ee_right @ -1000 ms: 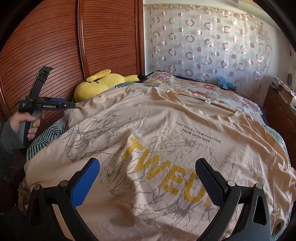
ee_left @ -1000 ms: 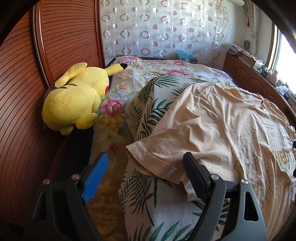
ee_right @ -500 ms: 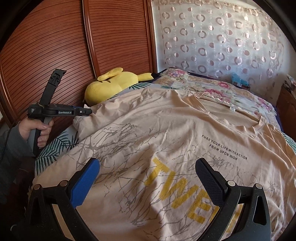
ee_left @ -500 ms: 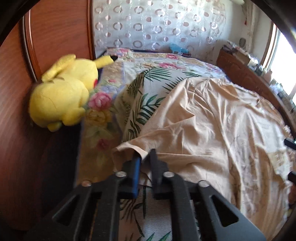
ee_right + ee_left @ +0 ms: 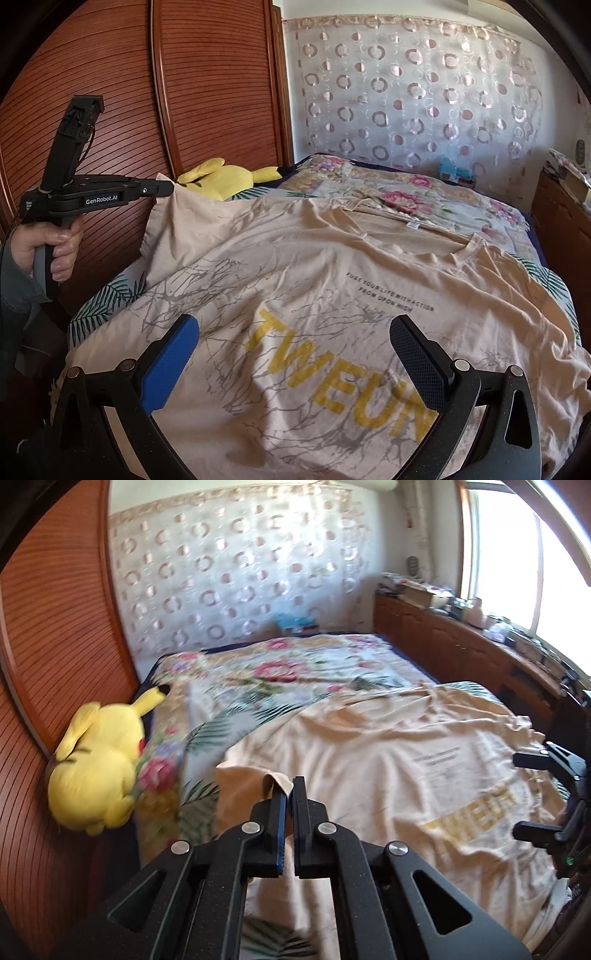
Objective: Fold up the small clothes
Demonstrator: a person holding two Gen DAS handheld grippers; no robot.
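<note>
At nine o'clock, the left gripper [image 5: 168, 188] had clamped the sleeve [image 5: 173, 229] of the beige T-shirt [image 5: 332, 295], which lay spread on the bed [image 5: 424, 192]. At six o'clock, the right gripper [image 5: 295, 354] hung open above its print.

Beige T-shirt [image 5: 332, 280]: thin matt cotton-like cloth, creased, flat yellow print. Bedspread [image 5: 295, 672] upper centre: matt floral woven fabric. Plush toy [image 5: 99, 771] at left: fuzzy yellow pile. Wardrobe doors [image 5: 207, 88] upper left: ribbed reddish wood, semi-gloss. Right gripper [image 5: 295, 362]: matt black grainy plastic, blue pad, shiny metal pins.
</note>
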